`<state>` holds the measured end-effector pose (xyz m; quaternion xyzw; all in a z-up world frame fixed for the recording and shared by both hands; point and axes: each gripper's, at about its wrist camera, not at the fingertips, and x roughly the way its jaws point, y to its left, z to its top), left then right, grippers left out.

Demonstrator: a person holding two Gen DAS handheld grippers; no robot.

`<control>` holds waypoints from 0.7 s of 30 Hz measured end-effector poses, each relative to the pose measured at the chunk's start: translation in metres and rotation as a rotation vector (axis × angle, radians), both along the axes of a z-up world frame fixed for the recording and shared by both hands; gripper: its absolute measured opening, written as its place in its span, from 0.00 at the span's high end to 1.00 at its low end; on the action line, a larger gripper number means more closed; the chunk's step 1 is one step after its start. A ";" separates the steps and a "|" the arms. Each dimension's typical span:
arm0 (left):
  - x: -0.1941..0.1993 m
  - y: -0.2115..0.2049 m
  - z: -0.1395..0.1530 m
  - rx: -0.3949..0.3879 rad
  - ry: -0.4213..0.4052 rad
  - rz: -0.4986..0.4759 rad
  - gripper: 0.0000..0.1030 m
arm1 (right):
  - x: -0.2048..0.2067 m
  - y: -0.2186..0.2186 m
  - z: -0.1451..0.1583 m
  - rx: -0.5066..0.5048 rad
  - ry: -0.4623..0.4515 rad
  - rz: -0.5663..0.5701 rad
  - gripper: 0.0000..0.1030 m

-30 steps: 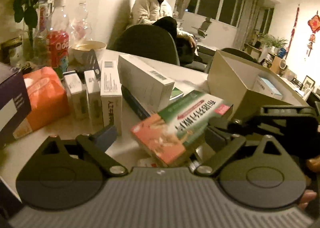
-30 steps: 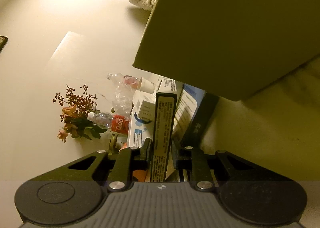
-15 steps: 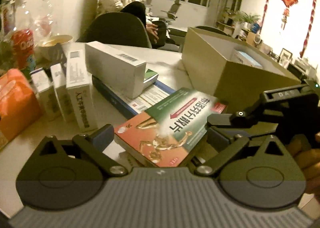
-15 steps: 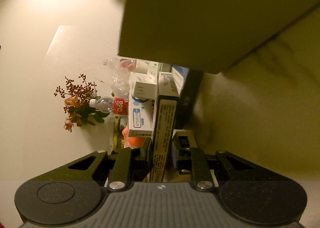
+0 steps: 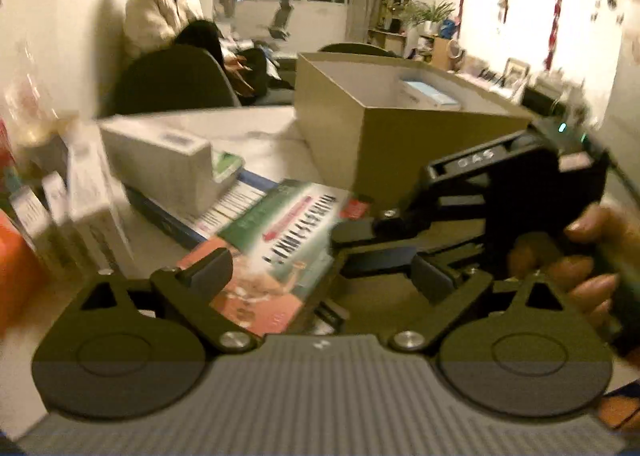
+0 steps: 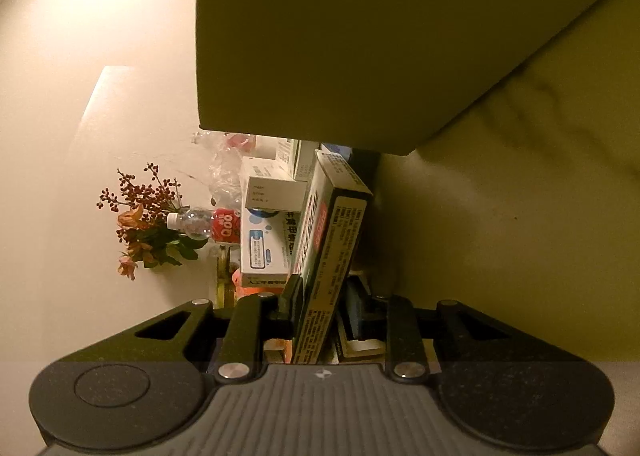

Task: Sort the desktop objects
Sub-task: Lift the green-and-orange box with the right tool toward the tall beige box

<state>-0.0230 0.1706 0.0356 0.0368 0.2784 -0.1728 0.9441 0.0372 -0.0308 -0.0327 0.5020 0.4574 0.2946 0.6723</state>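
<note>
Swinging round since a second ago, the left wrist view now takes in more of the open cardboard box, which has slid toward the middle, while the bottles and flowers at the far left have dropped out of sight. In the right wrist view the box wall fills more of the top than before, and the boxes behind sit further over.

The right gripper, gripped by a hand, reaches in from the right and stays pinched on the green and orange medicine box, held tilted just above the table, close beside the cardboard box. The right wrist view shows its fingers closed against the narrow printed edges of that box.

The left gripper has its fingers spread wide, with the medicine box lying between them; whether either finger touches it I cannot tell.

Motion blur smears the lettering on the medicine box and the white cartons at the left. A blue-topped package lies inside the cardboard box, partly hidden by its wall. A seated person is at the back.
</note>
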 end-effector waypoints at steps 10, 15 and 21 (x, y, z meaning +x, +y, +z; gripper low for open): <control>0.023 0.027 -0.010 0.009 0.058 0.095 0.00 | 0.001 -0.004 -0.002 -0.003 0.005 -0.015 0.73; 0.024 0.034 -0.013 -0.036 0.072 0.083 0.00 | 0.002 -0.004 -0.003 -0.004 0.005 -0.019 0.73; 0.012 0.023 -0.012 -0.031 0.086 0.018 0.00 | 0.001 -0.001 -0.006 -0.003 -0.001 -0.012 0.69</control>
